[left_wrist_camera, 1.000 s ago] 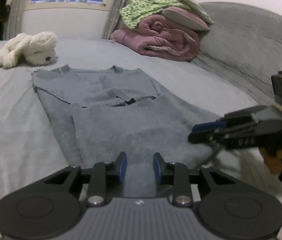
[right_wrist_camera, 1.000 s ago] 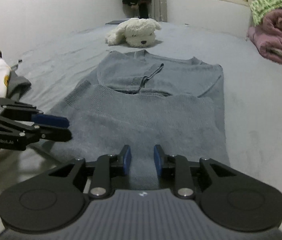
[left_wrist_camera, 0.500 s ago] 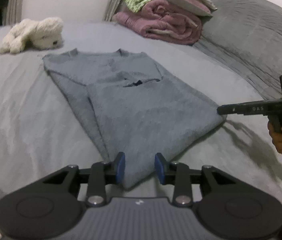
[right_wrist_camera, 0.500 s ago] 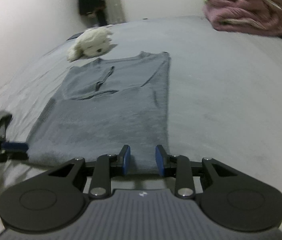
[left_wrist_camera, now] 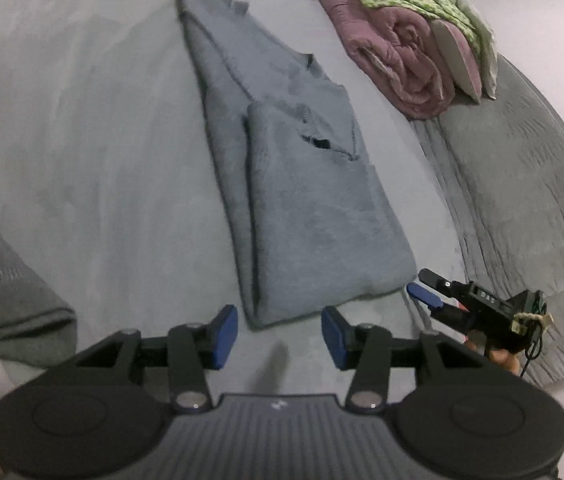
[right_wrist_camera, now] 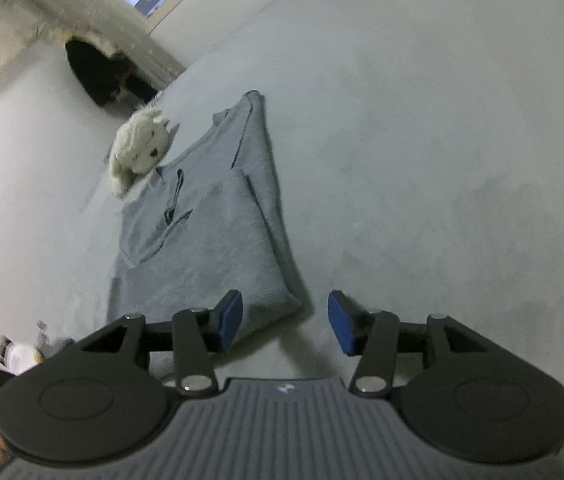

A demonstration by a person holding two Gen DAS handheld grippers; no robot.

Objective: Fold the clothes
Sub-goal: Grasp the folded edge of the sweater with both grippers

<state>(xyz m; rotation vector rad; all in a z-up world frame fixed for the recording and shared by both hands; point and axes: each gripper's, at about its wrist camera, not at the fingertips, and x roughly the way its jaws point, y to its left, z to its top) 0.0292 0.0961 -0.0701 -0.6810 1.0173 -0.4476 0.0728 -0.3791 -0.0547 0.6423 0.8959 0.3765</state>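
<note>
Since a second ago both grippers have been drawn back and tilted, and their fingers, then nearly together over the near edge of the grey sweater (left_wrist_camera: 305, 208), have been spread wide. Nothing is held between them now.

The left gripper (left_wrist_camera: 280, 334) is seen just short of the sweater's near folded edge, its blue fingers (left_wrist_camera: 226, 334) well apart, with only the grey bed (left_wrist_camera: 94, 168) showing in the gap. No contact with the cloth can be made out. The right gripper (left_wrist_camera: 431, 294) is seen just beside the sweater's near right corner; in its own view its fingers (right_wrist_camera: 229, 316) are spread just as wide, the left one over that corner.

The sweater is laid flat on the bed, folded on itself. A white plush dog (right_wrist_camera: 140, 148) is seen touching its far end, and pink bedding (left_wrist_camera: 393, 52) lies near its far right side.
</note>
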